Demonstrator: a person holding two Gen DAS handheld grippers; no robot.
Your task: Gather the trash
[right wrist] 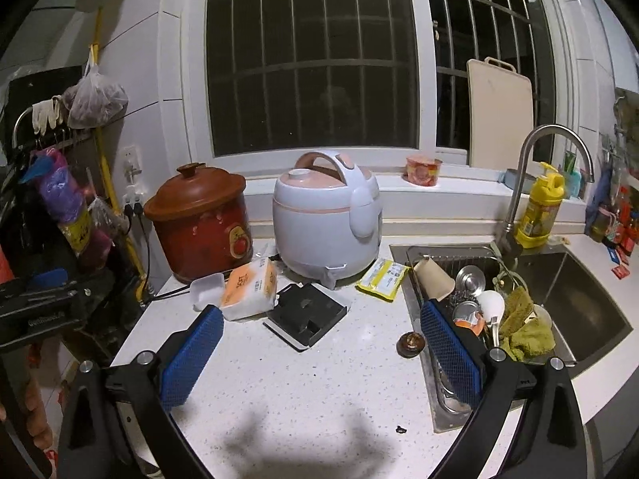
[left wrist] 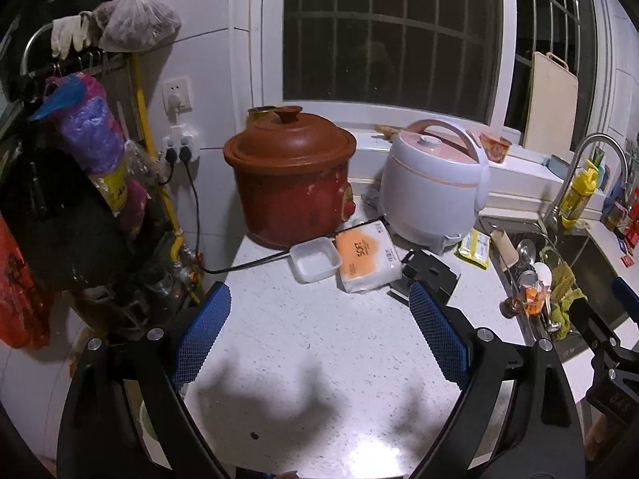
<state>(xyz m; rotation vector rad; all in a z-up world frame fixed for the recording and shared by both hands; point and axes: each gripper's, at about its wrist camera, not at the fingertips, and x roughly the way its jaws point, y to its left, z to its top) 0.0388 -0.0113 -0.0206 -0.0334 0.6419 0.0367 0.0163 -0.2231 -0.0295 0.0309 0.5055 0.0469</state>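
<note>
Yellow wrapper (right wrist: 382, 279) lies ahead of open right claw (right wrist: 319, 343); seemingly trash.

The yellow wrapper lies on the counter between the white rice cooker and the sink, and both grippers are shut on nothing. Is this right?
Not quite. The yellow wrapper does lie between the rice cooker and the sink, but each wrist view shows its gripper open and empty: the left gripper and the right gripper.

Night kitchen: white speckled countertop (left wrist: 319, 339), white tiled wall (left wrist: 211, 60), barred window (right wrist: 311, 60) dark outside, white sill (right wrist: 459, 187), steel sink (right wrist: 587, 303) with curved faucet (right wrist: 531, 159), wall socket (left wrist: 177, 94), hard overhead light, shadows on counter
</note>
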